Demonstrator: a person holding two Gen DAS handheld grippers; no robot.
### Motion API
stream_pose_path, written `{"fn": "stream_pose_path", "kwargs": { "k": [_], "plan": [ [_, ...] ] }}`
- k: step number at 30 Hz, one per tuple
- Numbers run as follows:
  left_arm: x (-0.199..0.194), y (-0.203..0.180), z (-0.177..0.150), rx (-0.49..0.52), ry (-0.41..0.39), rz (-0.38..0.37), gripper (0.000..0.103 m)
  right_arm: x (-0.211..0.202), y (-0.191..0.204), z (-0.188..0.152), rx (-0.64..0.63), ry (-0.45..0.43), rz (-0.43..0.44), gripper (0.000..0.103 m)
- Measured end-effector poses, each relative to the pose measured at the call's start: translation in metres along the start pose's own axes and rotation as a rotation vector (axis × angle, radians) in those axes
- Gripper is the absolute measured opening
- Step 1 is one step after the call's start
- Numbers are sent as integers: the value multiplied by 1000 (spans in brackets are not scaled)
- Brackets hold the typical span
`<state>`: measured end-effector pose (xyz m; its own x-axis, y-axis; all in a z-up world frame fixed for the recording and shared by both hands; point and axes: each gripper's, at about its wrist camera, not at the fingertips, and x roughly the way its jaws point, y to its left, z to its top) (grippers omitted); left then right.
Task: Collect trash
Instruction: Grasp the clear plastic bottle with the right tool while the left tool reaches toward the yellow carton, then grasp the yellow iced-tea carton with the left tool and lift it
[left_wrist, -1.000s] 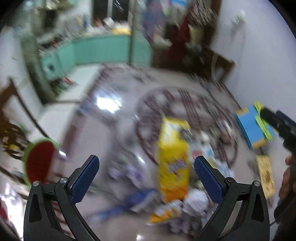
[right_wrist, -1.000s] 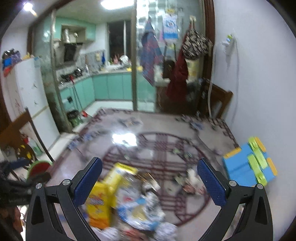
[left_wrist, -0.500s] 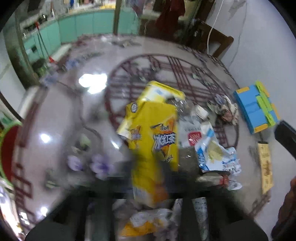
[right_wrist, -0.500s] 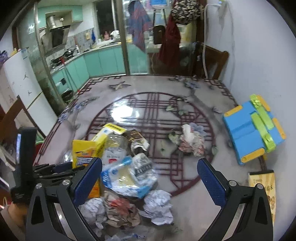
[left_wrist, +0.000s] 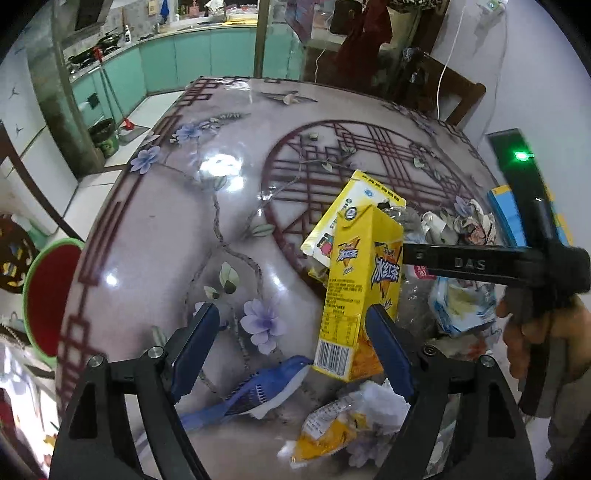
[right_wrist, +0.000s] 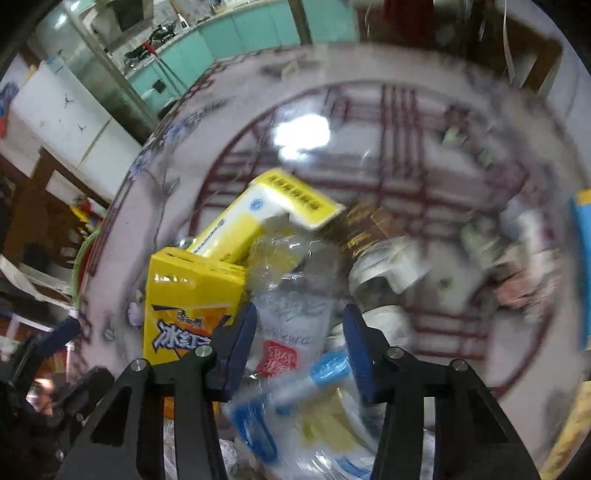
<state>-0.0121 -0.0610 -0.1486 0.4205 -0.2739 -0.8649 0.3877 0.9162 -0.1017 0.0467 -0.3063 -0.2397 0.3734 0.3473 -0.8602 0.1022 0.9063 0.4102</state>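
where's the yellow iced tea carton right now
In the left wrist view the yellow iced tea carton stands upright on the table, at the left edge of the trash pile, just in front of the flat yellow box and above the painted blue bird.

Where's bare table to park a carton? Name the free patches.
Free: the table left of the yellow tea carton, out to its red border; also the far lattice circle. Crowded: right of the carton, wrappers and crumpled paper pile up.

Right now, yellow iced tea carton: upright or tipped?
Upright. The yellow iced tea carton stands on its base on the table, gable top up, barcode low; the left wrist view shows it.
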Motion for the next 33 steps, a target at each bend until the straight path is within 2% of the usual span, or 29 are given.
{"fn": "stream_pose_path", "kwargs": {
  "k": [1, 3, 6, 8, 14, 19, 21, 22, 25, 26, 27, 33],
  "plan": [
    [3, 0, 1, 7, 4, 8, 81, 7, -1, 2, 5, 18, 25, 54],
    [9, -2, 3, 11, 15, 3, 81, 18, 0, 2, 1, 49, 19, 56],
    [19, -3, 5, 15, 39, -16, 81, 17, -4, -1, 22, 21, 36, 53],
    [25, -5, 6, 12, 54, -45, 81, -1, -8, -4, 32, -47, 53, 53],
    [57, -13, 10, -18, 126, -124, 81, -64, -15, -18, 42, -225, 10, 53],
    [77, -25, 10, 7, 171, -153, 80, -112, 1, -29, 24, -306, -43, 53],
    [81, -28, 10, 11, 171, -188, 56, -128, 10, -30, 10, -332, -79, 53],
    [80, -29, 11, -3, 170, -223, 50, -136, 14, -31, 1, -342, -98, 53],
    [77, -34, 17, 22, 151, -220, 36, -154, 24, -36, -22, -377, -150, 53],
    [74, -35, 19, 32, 139, -218, 21, -161, 27, -38, -29, -389, -168, 53],
    [71, -35, 21, 35, 132, -217, 0, -166, 30, -39, -34, -397, -178, 53],
    [62, -28, 31, 49, 118, -184, 0, -197, 46, -44, -69, -460, -242, 53]
  ]
}}
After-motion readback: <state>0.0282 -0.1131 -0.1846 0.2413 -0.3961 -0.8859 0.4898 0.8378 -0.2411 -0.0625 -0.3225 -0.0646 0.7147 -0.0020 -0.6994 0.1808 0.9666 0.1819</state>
